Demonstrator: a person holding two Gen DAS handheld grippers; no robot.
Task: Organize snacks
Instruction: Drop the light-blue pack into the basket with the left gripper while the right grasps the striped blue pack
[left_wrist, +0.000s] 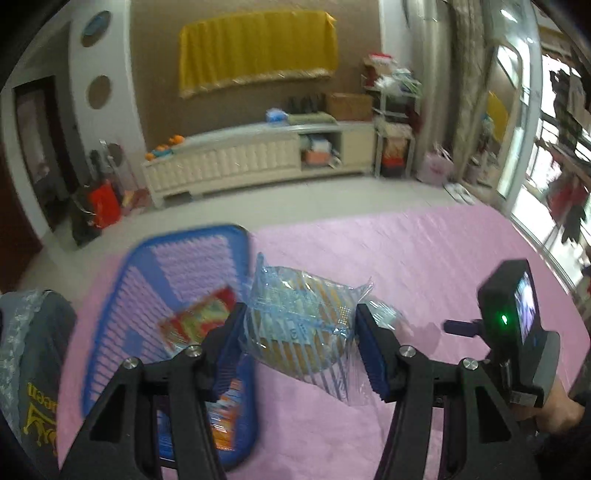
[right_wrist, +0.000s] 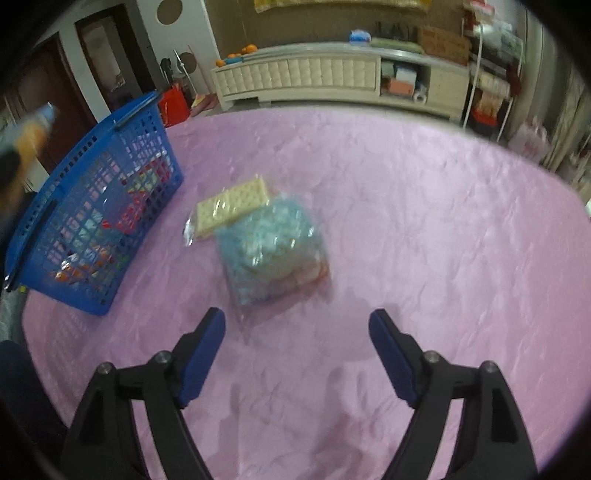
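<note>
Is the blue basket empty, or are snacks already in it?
Not empty: the basket already holds several colourful snack packets, seen through its mesh.

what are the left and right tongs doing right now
Left tongs: shut on the blue-striped snack packet, held up beside the blue basket.
Right tongs: open, holding nothing, above the pink tablecloth.

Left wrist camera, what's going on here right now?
A person is sorting snacks into a blue basket on a pink-covered table. The left gripper holds a blue-striped clear snack packet between its fingers, lifted beside the basket, which already holds a few colourful packets. The right gripper is open and empty above the table, with a cracker pack and a blue snack bag lying ahead.
</note>
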